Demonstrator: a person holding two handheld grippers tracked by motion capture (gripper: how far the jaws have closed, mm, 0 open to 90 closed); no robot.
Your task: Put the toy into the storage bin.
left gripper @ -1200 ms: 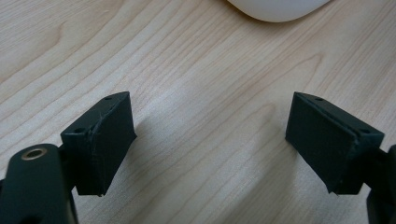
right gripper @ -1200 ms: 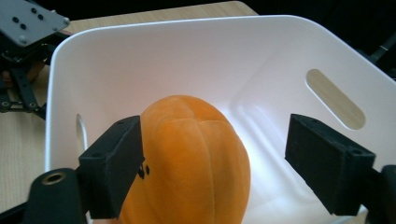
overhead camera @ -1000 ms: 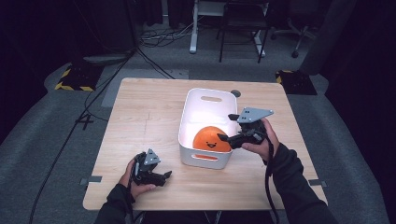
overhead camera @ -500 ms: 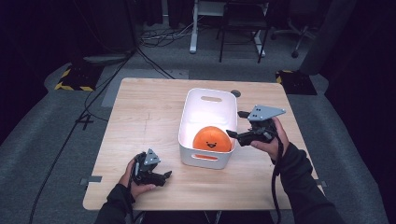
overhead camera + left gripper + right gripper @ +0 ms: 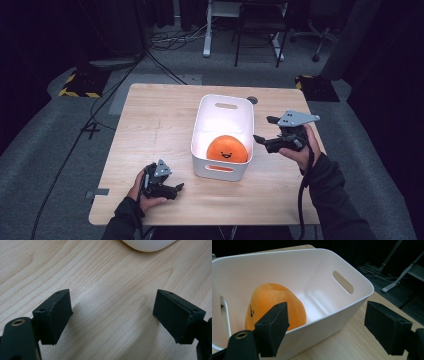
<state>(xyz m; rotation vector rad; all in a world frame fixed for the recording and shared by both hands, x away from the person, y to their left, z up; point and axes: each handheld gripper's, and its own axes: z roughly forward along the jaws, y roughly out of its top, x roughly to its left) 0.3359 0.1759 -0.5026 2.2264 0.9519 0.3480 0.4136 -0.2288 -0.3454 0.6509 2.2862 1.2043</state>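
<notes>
A white plastic bin (image 5: 220,115) with handle slots stands in the middle of the wooden table. Inside it, at the near end, lies an orange plush ball with a smiling face (image 5: 227,148); the plush (image 5: 272,302) rests against the bin's wall (image 5: 312,272). My right gripper (image 5: 260,140) hovers just right of the bin, open and holding nothing, pointing at the rim. My left gripper (image 5: 176,189) rests low over the table near the front left, open, with bare wood between its jaws (image 5: 112,312).
The table's front edge (image 5: 200,222) lies close under the left hand. A round grommet (image 5: 252,100) sits behind the bin. Chairs, desk legs and cables stand on the floor beyond the table.
My right gripper has drawn back to the right, away from above the bin, and risen slightly. The left gripper has stayed in place.
</notes>
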